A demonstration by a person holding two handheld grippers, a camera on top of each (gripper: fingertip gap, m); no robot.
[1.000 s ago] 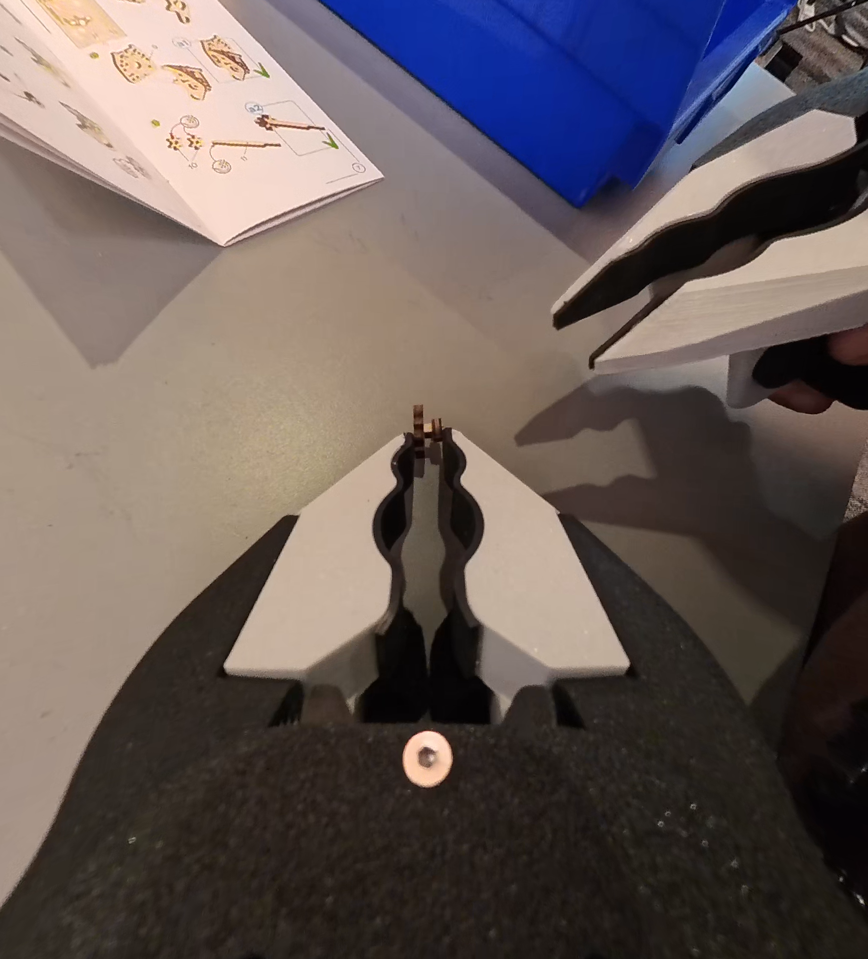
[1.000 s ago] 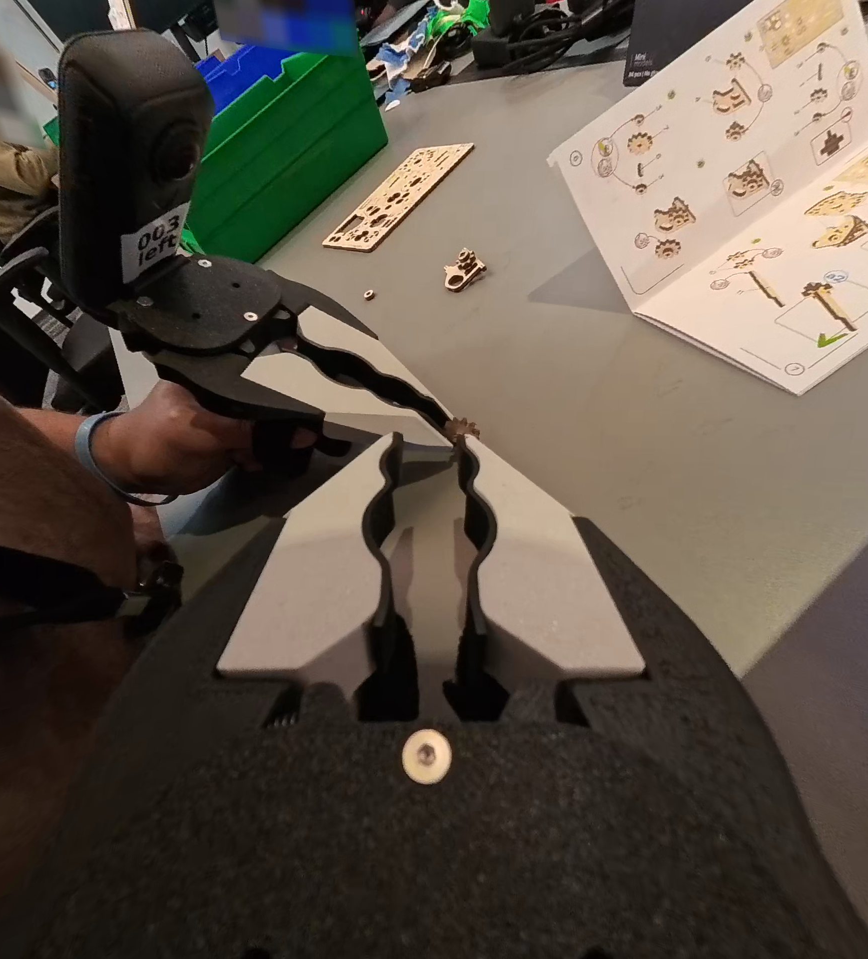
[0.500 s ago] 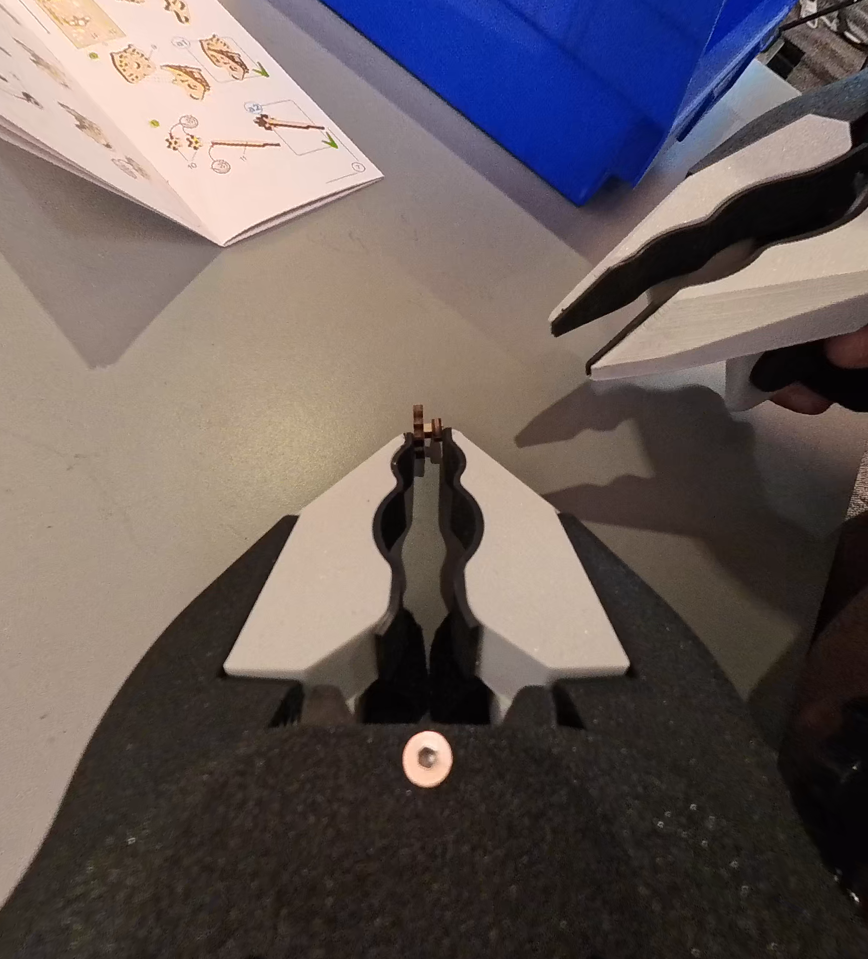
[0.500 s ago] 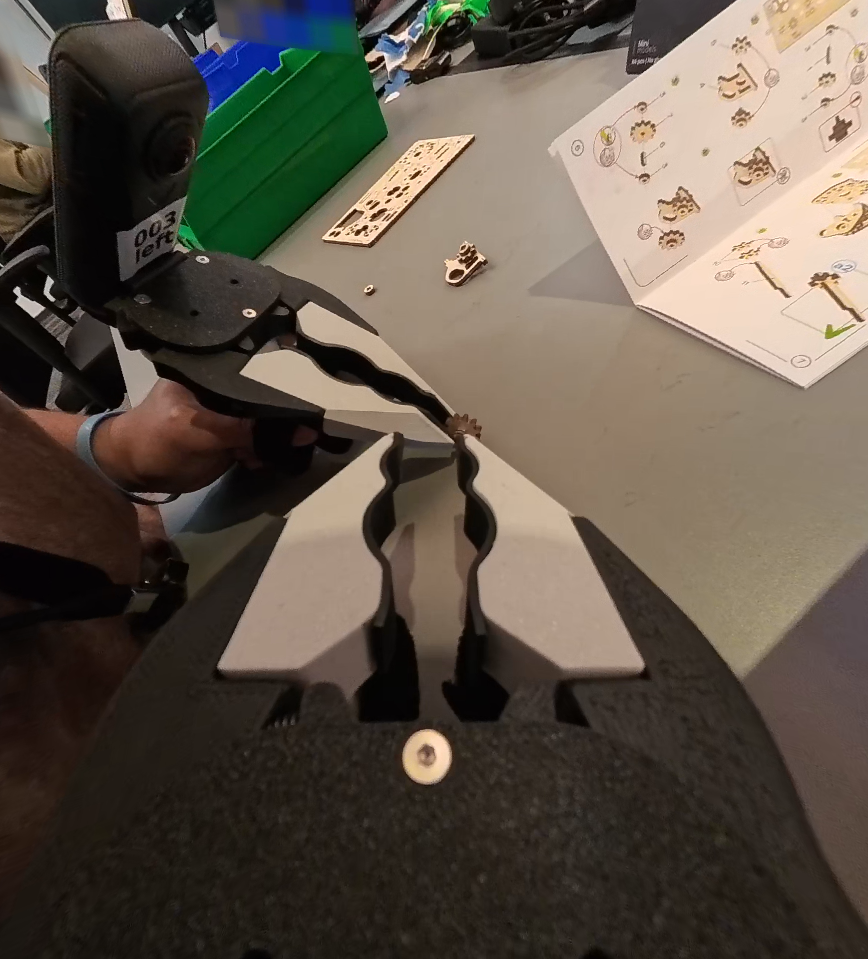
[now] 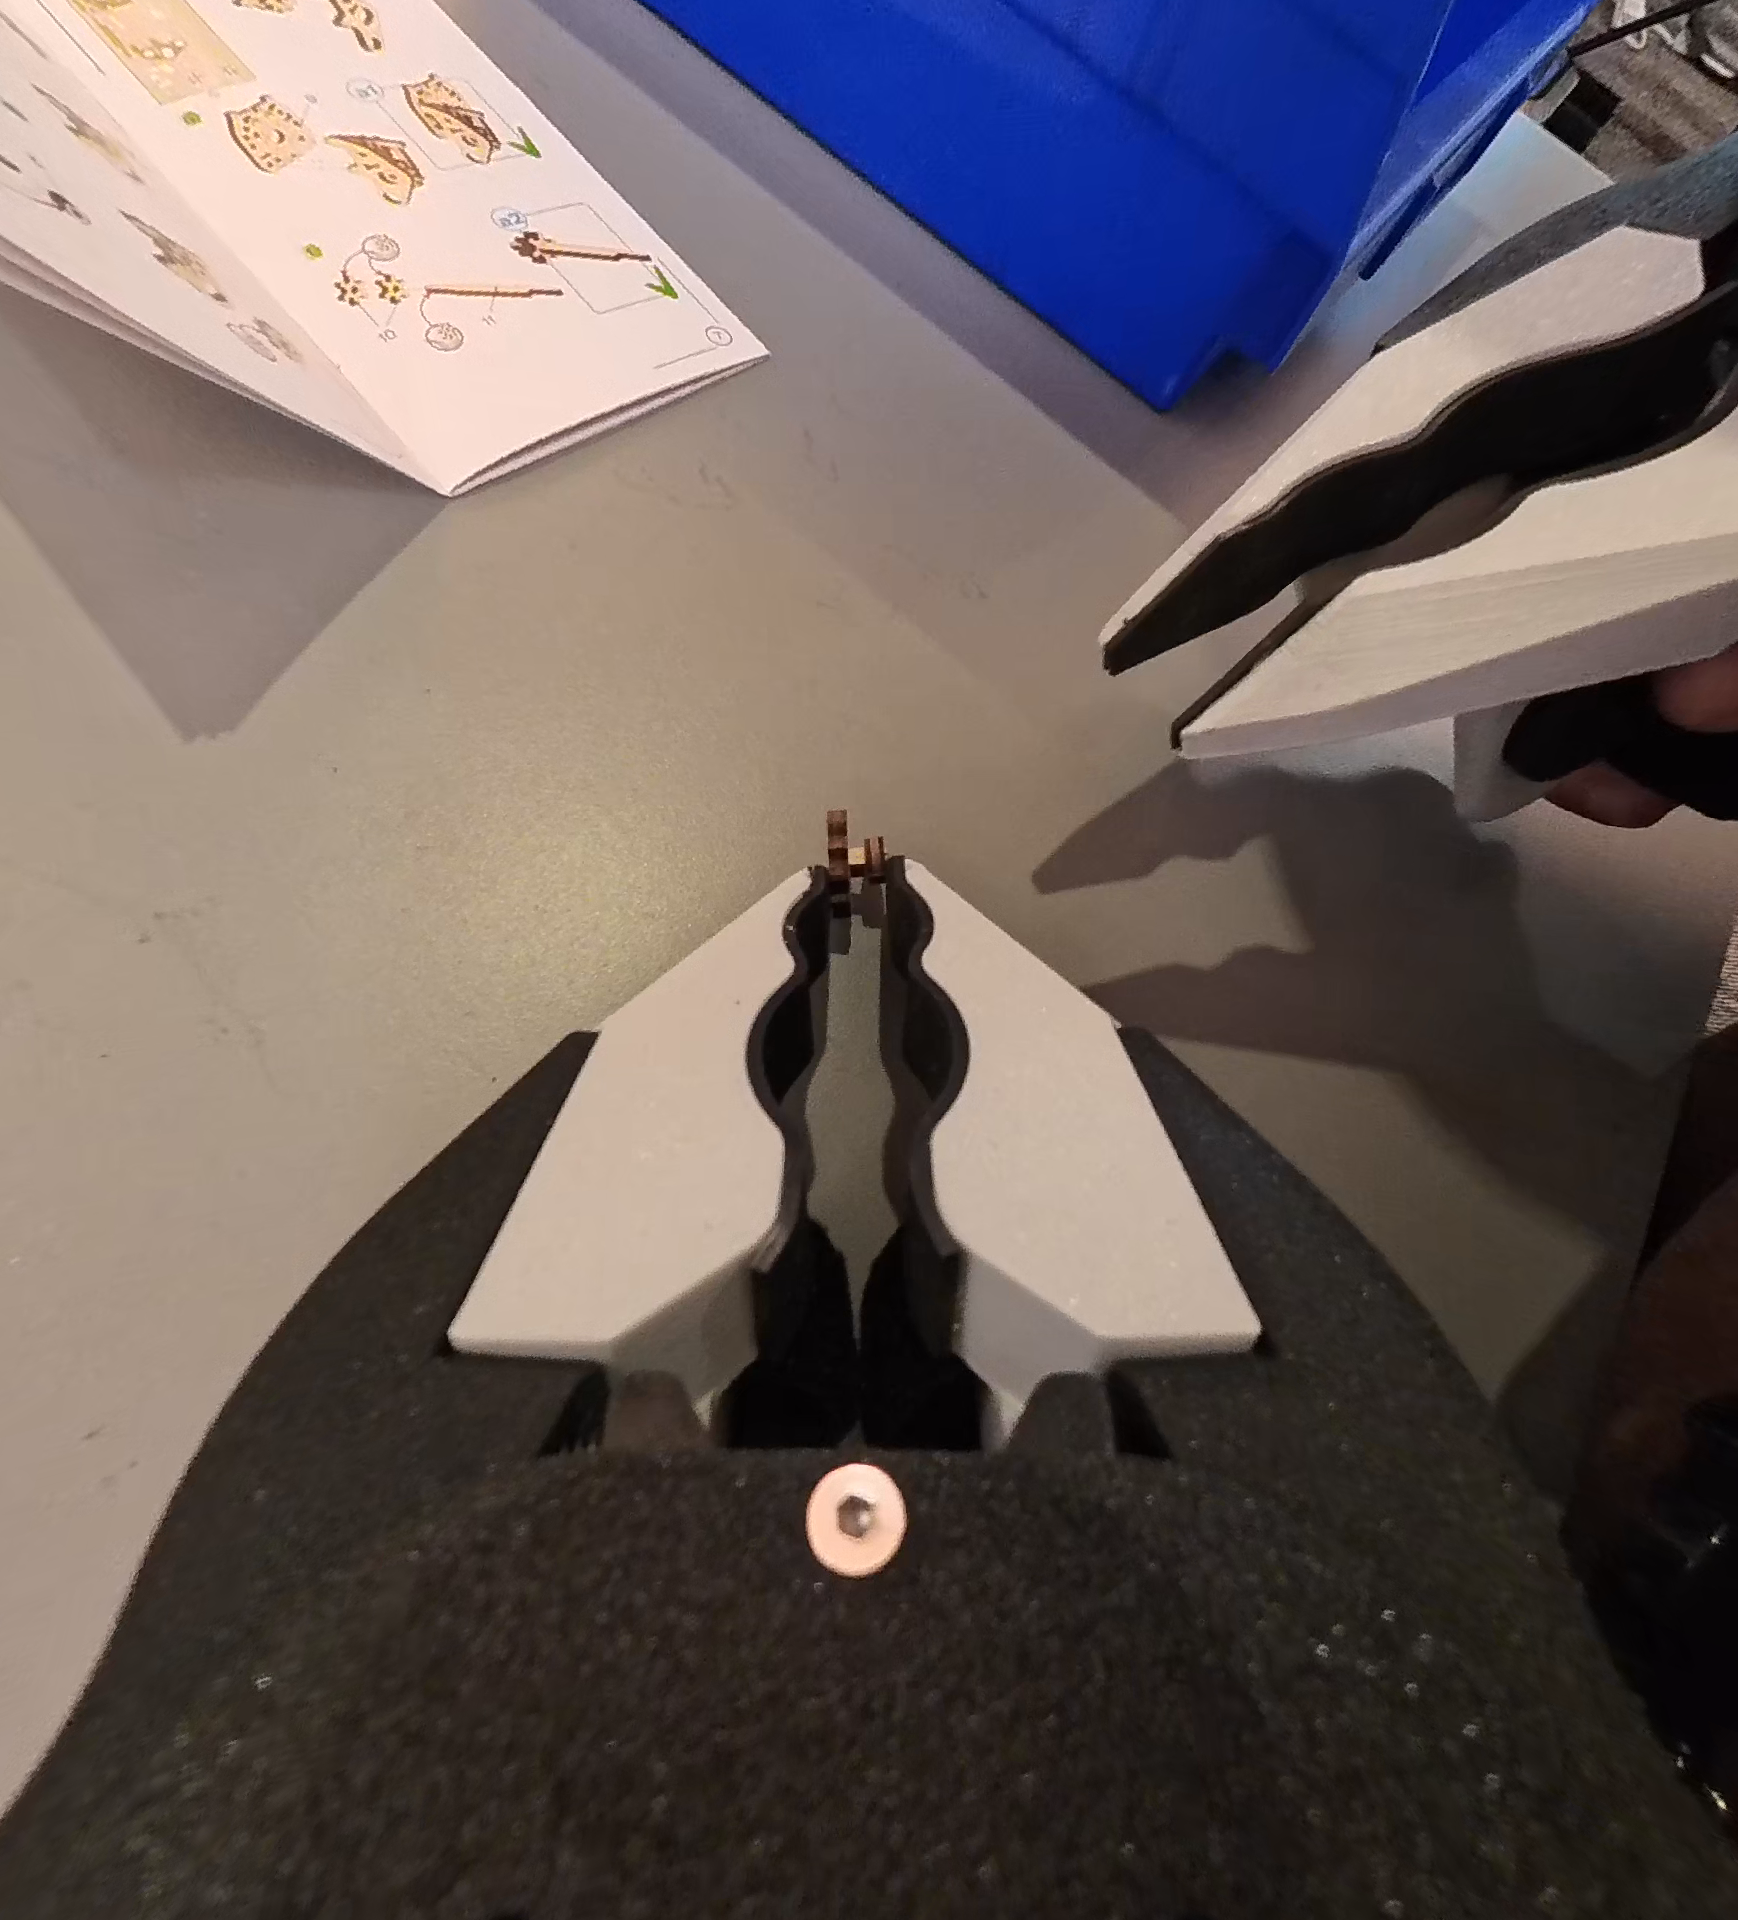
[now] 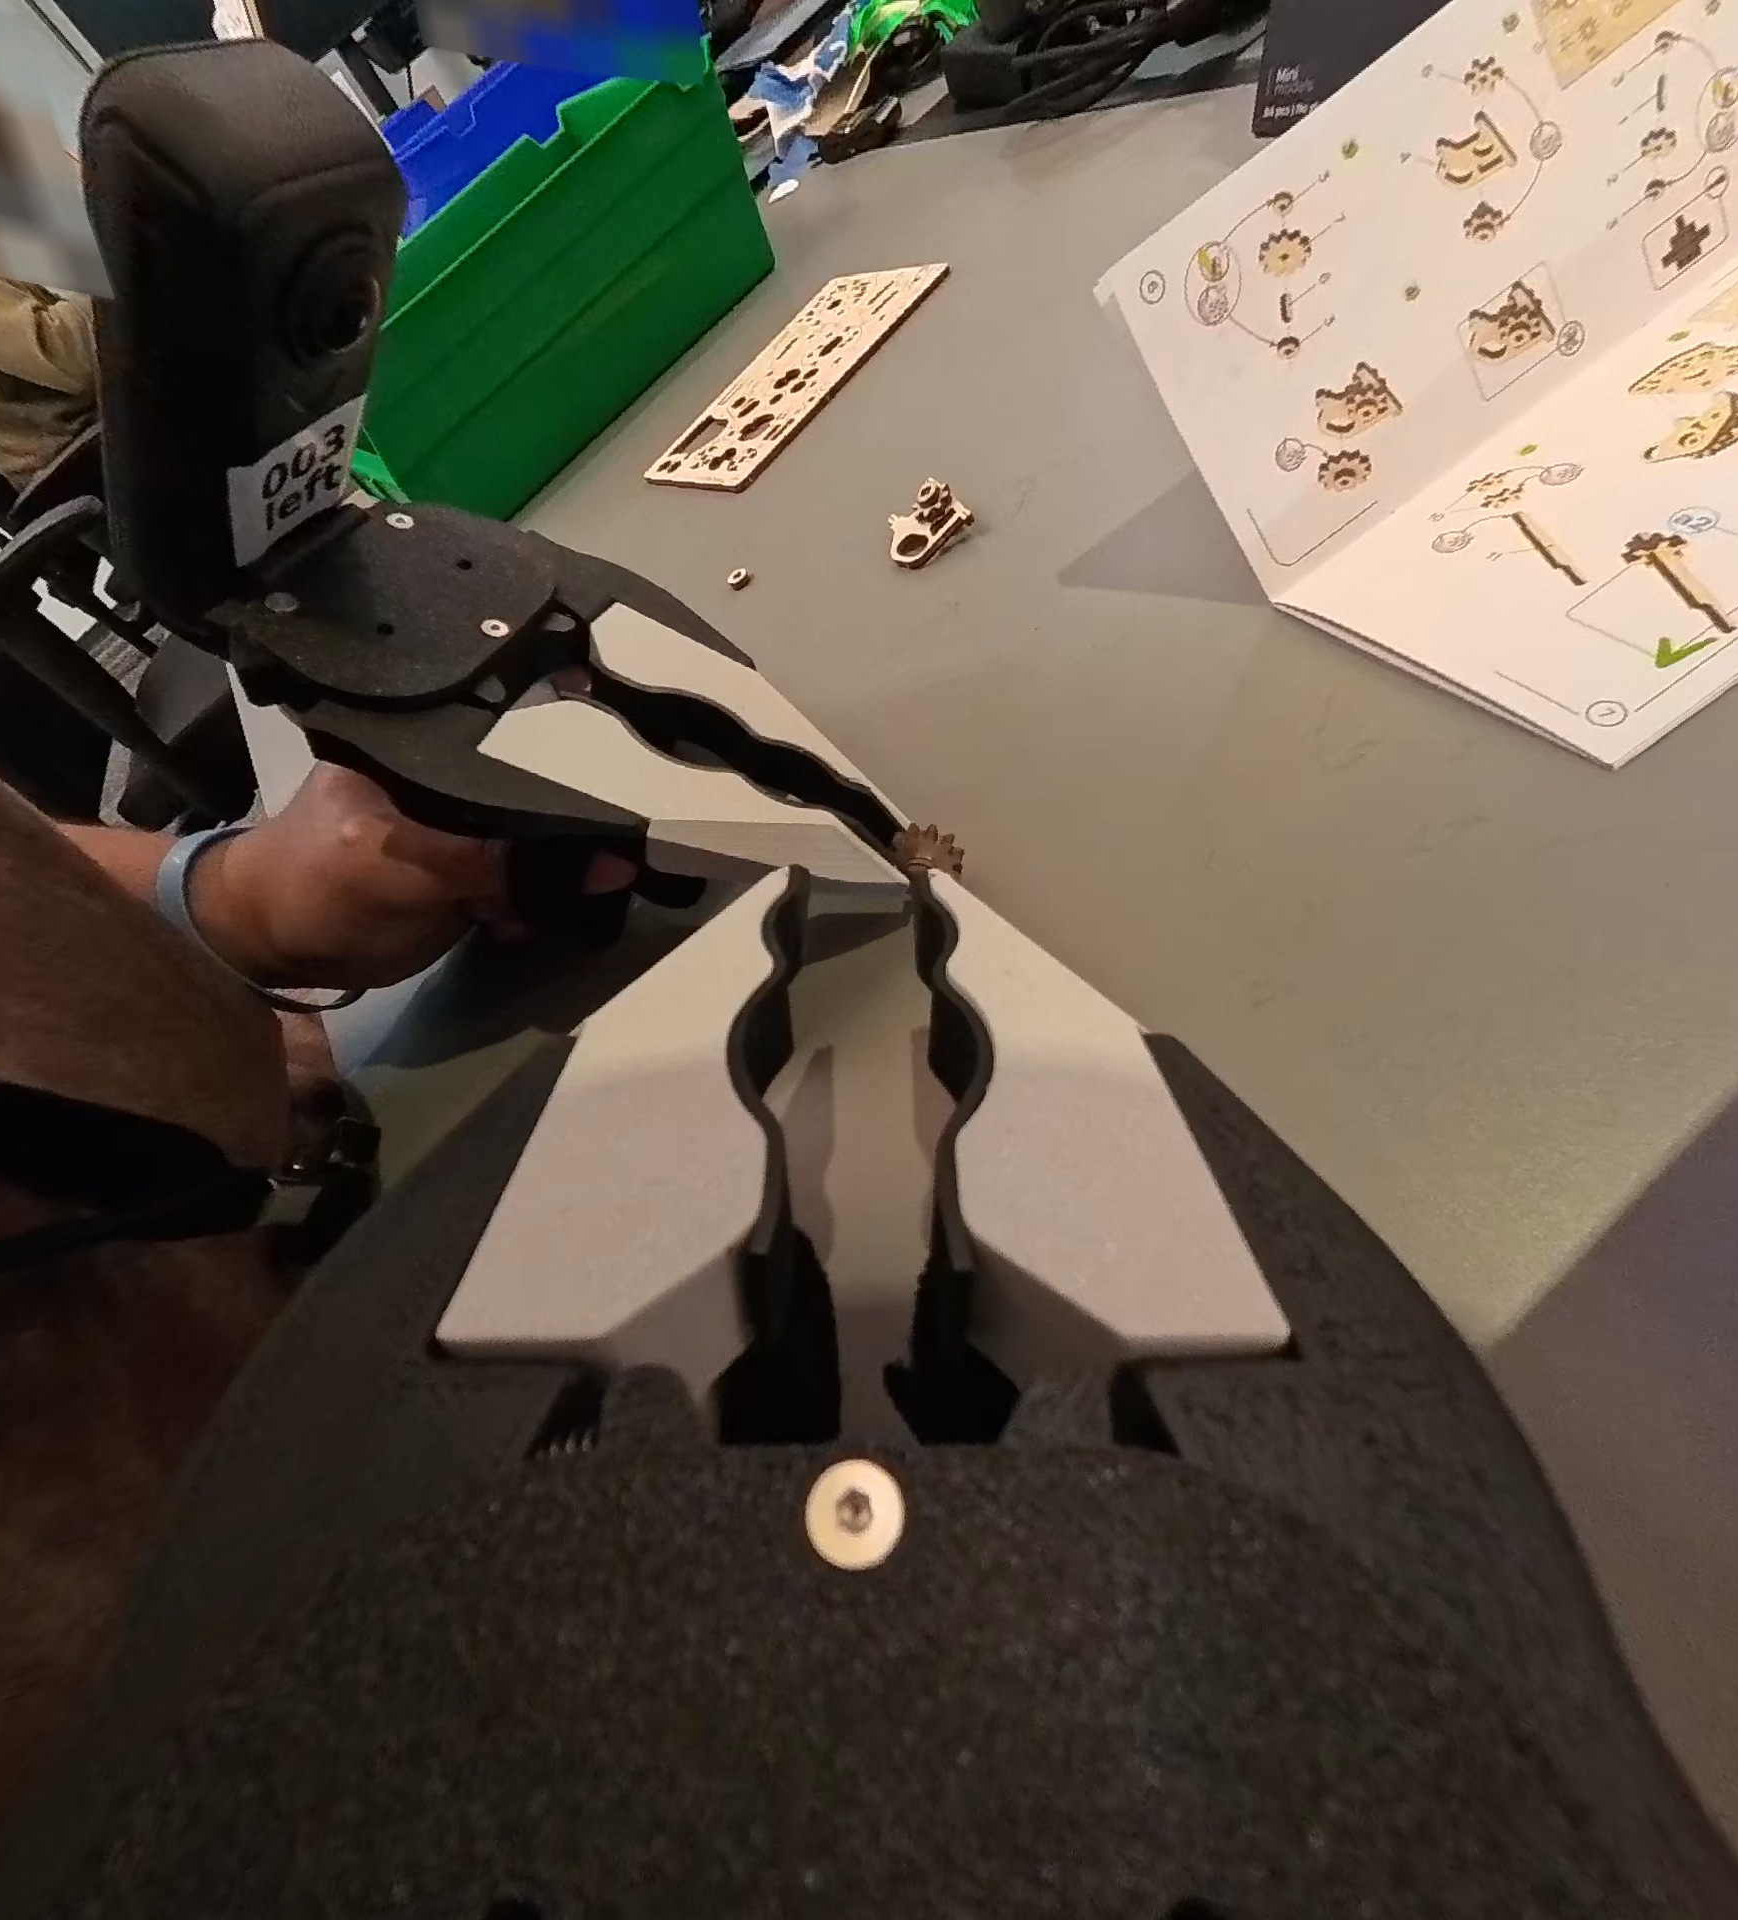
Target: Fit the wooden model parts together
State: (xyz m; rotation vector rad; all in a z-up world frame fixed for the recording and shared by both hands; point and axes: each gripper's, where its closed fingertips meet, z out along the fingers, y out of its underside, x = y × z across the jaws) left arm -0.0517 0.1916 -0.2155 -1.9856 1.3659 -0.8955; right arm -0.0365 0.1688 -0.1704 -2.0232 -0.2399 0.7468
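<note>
My left gripper (image 5: 857,881) is shut on a small wooden gear piece (image 5: 852,854), a toothed wheel on a short axle, held above the grey table. In the right wrist view the same gear (image 6: 932,850) shows at the left gripper's tip (image 6: 886,826). My right gripper (image 6: 852,885) is open and empty, just behind and below that gear; in the left wrist view it (image 5: 1145,691) hovers at the right, jaws slightly apart. A small wooden sub-assembly (image 6: 929,523) and a tiny wooden ring (image 6: 737,578) lie on the table farther back.
An open instruction booklet (image 6: 1530,395) lies at the right, also in the left wrist view (image 5: 304,208). A punched wooden parts sheet (image 6: 792,390) lies beside a green bin (image 6: 574,270). A blue bin (image 5: 1104,156) stands behind. A person's hand (image 6: 356,883) holds the left gripper.
The right wrist view has shifted slightly, so the booklet and table parts sit a little lower. The left gripper still holds the gear; the right gripper has barely moved.
</note>
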